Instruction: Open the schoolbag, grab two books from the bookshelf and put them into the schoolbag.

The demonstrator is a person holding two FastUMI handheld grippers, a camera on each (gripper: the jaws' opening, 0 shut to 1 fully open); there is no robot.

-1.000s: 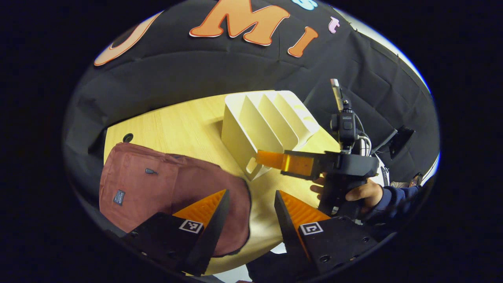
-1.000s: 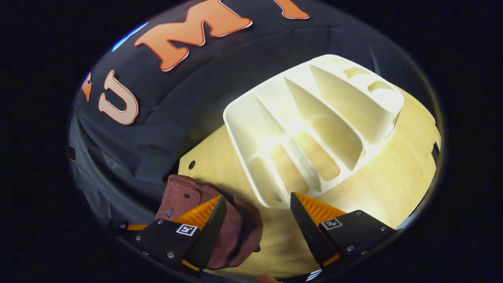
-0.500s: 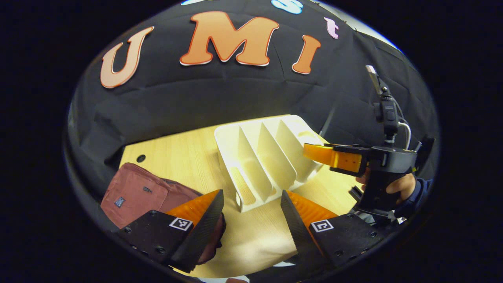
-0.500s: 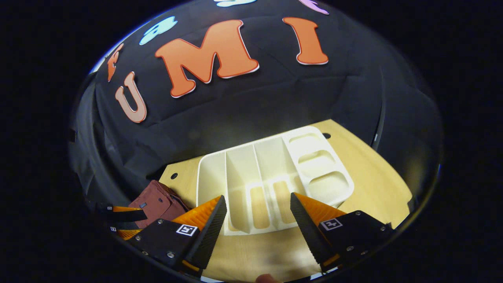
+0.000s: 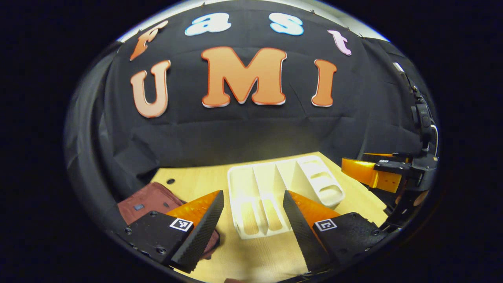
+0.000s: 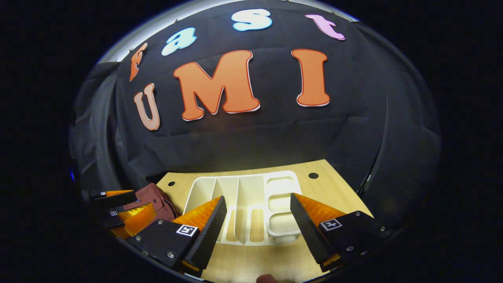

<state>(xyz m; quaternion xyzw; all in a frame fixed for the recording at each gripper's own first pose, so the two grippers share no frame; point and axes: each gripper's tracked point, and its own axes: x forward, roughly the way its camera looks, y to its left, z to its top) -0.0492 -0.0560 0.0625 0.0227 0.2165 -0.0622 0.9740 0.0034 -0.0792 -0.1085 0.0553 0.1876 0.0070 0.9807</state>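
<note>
Both the left tool and the right tool hang wide apart, holding nothing, above the pale wooden surface. The white plastic slotted bookshelf stands mid-surface. The dark red fabric schoolbag lies beside it, to its left.

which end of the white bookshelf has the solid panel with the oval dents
The end farthest from the schoolbag. On the white bookshelf that end panel has oval dents; the other sections are open slots between dividers, all without books.

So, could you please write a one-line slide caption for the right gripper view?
Open right gripper above a wooden table, facing an empty cream plastic bookshelf beside a maroon fabric schoolbag.
</note>
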